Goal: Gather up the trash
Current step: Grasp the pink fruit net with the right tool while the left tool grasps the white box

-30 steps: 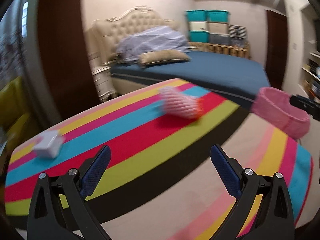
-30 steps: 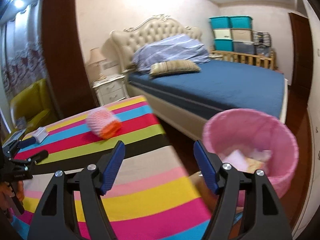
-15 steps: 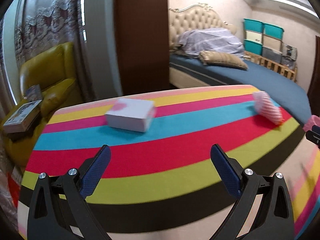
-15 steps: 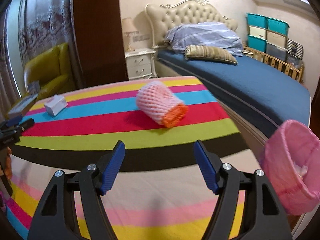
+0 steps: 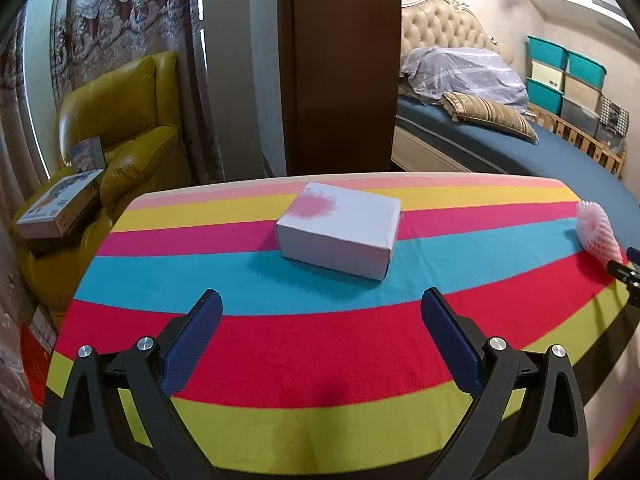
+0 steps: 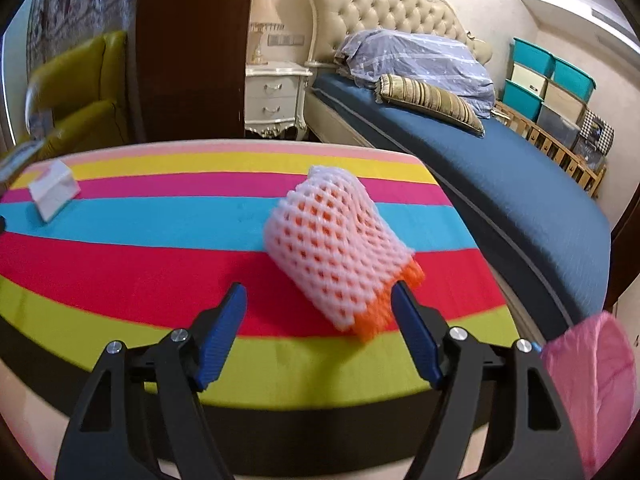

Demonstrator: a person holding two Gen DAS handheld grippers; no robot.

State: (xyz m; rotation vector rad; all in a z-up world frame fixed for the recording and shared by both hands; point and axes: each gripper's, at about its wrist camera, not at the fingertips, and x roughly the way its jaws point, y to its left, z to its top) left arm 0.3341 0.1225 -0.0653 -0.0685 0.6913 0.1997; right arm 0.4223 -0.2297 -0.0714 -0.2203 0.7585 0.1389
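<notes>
A white box with a pink blot lies on the striped table, just beyond my open, empty left gripper. It shows small at the far left in the right wrist view. A pink and orange foam fruit net lies on the table right in front of my open, empty right gripper, its orange end by the right finger. The net also shows at the right edge of the left wrist view. A pink trash bin is at the lower right.
A yellow armchair with boxes stands left of the table. A dark wooden panel stands behind it. A bed with a blue sheet and a white nightstand lie beyond the table's far right edge.
Both grippers swung left and moved closer to the table. The left one now faces the white box. The right one closed in on the foam net, and the bin slid to the frame's edge.
</notes>
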